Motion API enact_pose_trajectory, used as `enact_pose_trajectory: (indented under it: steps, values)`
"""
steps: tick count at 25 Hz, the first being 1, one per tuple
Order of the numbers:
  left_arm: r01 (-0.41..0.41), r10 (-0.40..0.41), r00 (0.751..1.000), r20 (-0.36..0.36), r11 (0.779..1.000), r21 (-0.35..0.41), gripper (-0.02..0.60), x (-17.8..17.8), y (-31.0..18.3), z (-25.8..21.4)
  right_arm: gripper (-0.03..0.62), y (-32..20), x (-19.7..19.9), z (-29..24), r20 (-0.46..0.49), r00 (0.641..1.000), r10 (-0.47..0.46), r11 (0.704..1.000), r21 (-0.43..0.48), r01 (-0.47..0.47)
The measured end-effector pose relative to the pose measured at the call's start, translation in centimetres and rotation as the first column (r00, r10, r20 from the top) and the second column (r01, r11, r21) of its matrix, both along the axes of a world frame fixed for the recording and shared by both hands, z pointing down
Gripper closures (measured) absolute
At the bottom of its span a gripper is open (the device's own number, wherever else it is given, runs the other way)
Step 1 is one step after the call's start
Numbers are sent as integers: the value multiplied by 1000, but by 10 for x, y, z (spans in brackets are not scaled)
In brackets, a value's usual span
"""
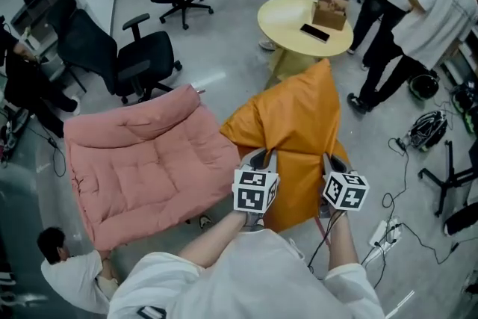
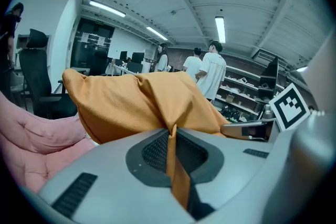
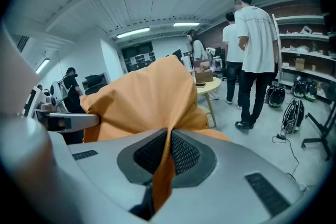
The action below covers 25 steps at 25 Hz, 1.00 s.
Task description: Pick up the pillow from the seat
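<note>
Pinching the orange pillow [image 1: 295, 127] beside the pink seat [image 1: 149, 160], left gripper [image 1: 259, 160] and right gripper [image 1: 334, 164] are both clamped on its fabric.

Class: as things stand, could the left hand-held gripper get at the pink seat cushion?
Probably not yet: the left hand-held gripper is shut on the orange pillow. The pink seat cushion lies close beside it, nothing between.

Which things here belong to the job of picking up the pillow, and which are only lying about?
Part of the job:
- orange pillow
- left gripper and right gripper, both shut on the pillow's fabric
- pink seat beside it

Lying about:
- round table with a box and a phone
- black office chair
- cables on the floor
</note>
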<state>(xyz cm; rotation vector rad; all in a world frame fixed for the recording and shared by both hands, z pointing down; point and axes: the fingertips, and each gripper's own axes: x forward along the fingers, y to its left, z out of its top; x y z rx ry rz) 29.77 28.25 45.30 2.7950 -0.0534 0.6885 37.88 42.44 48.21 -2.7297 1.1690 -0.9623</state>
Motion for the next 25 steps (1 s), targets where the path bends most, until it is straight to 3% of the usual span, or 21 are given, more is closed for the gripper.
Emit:
enact_pose_trajectory:
  steps: [6, 11, 25]
  values:
    - [33, -33, 999, 12, 999, -1, 563, 6, 0, 8, 560, 1, 8, 9, 10, 1000, -18, 1000, -3, 18]
    - [33, -33, 999, 15, 999, -7, 563, 4, 2, 10, 562, 0, 10, 10, -21, 1000, -22, 999, -29, 21]
    - [16, -16, 1000, -5, 1000, 27, 563, 6, -27, -6, 562, -28, 11, -4, -48, 999, -1, 1000, 8, 2]
